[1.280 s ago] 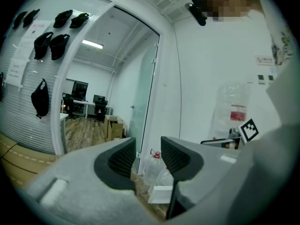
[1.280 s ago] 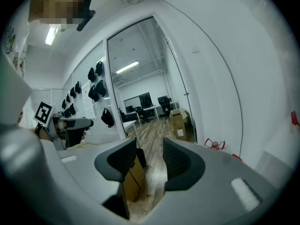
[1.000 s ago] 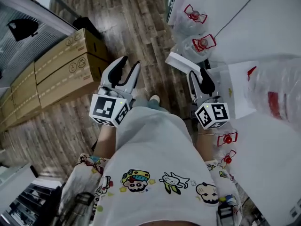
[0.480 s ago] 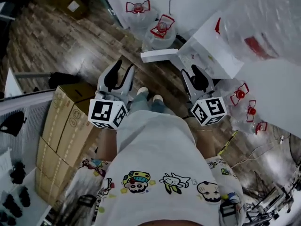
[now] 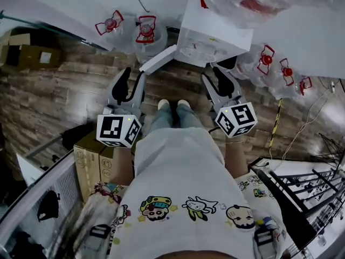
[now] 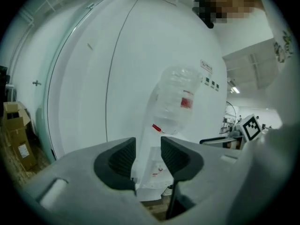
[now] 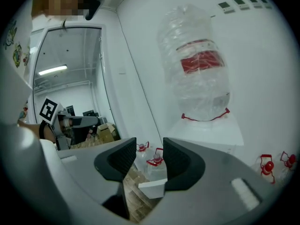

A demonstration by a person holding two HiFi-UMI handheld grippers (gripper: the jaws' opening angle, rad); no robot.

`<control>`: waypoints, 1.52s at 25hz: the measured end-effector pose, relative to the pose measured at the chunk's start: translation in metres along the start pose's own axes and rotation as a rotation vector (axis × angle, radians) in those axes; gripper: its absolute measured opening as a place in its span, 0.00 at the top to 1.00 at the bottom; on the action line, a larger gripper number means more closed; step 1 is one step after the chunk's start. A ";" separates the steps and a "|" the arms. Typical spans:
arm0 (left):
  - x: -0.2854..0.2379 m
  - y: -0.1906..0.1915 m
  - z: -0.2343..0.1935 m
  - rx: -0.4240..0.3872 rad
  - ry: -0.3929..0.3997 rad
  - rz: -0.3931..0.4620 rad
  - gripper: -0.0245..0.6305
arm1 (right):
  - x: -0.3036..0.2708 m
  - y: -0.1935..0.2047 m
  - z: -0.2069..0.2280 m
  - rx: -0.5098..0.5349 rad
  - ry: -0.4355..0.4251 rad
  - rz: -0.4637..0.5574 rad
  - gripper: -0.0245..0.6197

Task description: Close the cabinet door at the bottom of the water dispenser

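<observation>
Cabinet door (image 5: 158, 59) juts open from the dispenser (image 5: 215, 36) beside spare bottles (image 5: 145, 32); left gripper (image 5: 133, 74) and right gripper (image 5: 214, 75) fingers spread, empty.

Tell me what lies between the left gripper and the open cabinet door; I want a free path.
Only wood floor, in the head view: the left gripper sits just short of the cabinet door, not touching.

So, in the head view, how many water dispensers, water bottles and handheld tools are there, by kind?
White box-shaped water dispenser: 1
Large clear plastic bottle with red label on top of it: 1
Clear plastic water bottles with red handles beside it: 5
Grey handheld tools, left tool and right tool: 2
Total: 9
</observation>
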State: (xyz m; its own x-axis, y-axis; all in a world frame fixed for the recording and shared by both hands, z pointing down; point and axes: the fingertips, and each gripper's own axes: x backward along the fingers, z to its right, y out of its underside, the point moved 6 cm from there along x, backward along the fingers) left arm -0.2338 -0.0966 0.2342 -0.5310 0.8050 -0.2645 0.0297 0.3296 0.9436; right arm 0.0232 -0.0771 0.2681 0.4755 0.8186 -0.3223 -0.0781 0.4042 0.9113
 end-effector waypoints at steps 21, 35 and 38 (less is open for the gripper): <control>-0.022 0.090 -0.026 -0.017 0.110 -0.135 0.70 | -0.006 0.080 -0.006 -0.070 0.129 -0.052 0.70; -0.070 0.214 -0.076 0.003 0.083 -0.271 0.67 | -0.059 0.159 0.018 -0.123 0.128 -0.075 0.70; -0.084 0.249 -0.088 0.028 0.072 -0.331 0.65 | -0.070 0.177 0.023 -0.133 0.117 -0.093 0.70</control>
State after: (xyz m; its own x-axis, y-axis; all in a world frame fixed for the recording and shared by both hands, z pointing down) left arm -0.2567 -0.1257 0.5093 -0.5742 0.6152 -0.5403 -0.1322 0.5816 0.8027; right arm -0.0040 -0.0720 0.4580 0.3816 0.8139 -0.4381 -0.1572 0.5242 0.8369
